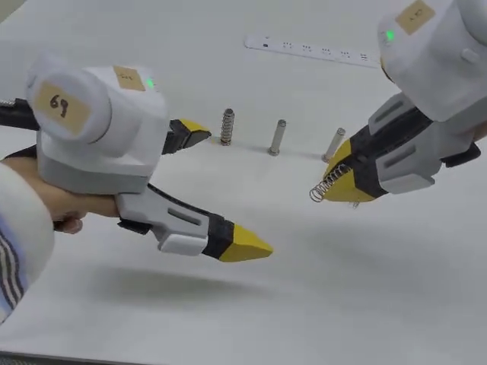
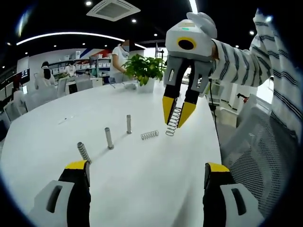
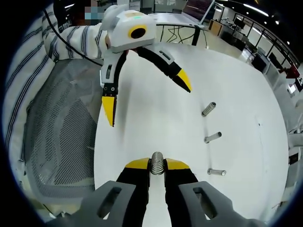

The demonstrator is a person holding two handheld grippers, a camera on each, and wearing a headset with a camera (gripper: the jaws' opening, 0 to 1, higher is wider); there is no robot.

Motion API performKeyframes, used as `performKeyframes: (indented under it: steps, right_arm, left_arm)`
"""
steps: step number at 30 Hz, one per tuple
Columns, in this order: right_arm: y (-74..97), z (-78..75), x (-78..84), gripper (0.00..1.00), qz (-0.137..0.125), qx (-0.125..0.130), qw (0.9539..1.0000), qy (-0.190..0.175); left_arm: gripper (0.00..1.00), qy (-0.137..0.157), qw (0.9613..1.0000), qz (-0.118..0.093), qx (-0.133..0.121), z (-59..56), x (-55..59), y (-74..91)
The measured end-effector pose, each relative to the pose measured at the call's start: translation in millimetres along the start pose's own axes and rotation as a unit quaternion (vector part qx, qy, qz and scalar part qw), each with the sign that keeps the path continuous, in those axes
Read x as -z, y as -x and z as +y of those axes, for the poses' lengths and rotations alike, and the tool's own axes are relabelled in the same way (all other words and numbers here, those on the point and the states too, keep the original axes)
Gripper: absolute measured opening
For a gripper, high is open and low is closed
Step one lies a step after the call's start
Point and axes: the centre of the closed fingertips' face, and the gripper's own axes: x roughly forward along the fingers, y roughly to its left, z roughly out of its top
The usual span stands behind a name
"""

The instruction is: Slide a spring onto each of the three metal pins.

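White tabletop (image 1: 304, 304): three metal pins (image 1: 278, 137), one sprung; right gripper (image 1: 346, 182) clamped on spring (image 1: 326, 185); left gripper (image 1: 232, 190) wide open, empty.

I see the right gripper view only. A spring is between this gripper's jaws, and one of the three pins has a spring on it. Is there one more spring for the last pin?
Observer: Yes. In the left gripper view a loose spring lies flat on the table, beside the nearest bare pin and apart from it.
Operator: How does my spring sit in the gripper?
Observer: In the left gripper view the held spring runs along the jaws of the right gripper, and its lower end pokes just past the tips.
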Motion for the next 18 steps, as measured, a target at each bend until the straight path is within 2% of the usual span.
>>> performKeyframes:
  steps: [3, 11, 18]
  right_arm:
    - [2.1, -6.3, -0.3, 0.08, 0.002, 0.004, 1.0, 0.0]
    - [6.9, -21.5, -4.0, 0.08, 0.01, 0.011, 0.9999, 0.008]
    - [10.6, -50.4, -11.1, 0.08, 0.016, 0.021, 0.9994, 0.02]
  left_arm:
    - [0.98, 0.005, 1.0, 0.005, 0.004, -1.1, 3.3, 0.0]
    - [0.98, 0.008, 0.9999, 0.007, 0.0, -0.4, 3.6, -1.9]
    - [0.98, 0.007, 0.9999, 0.006, -0.007, 3.8, 4.9, -1.2]
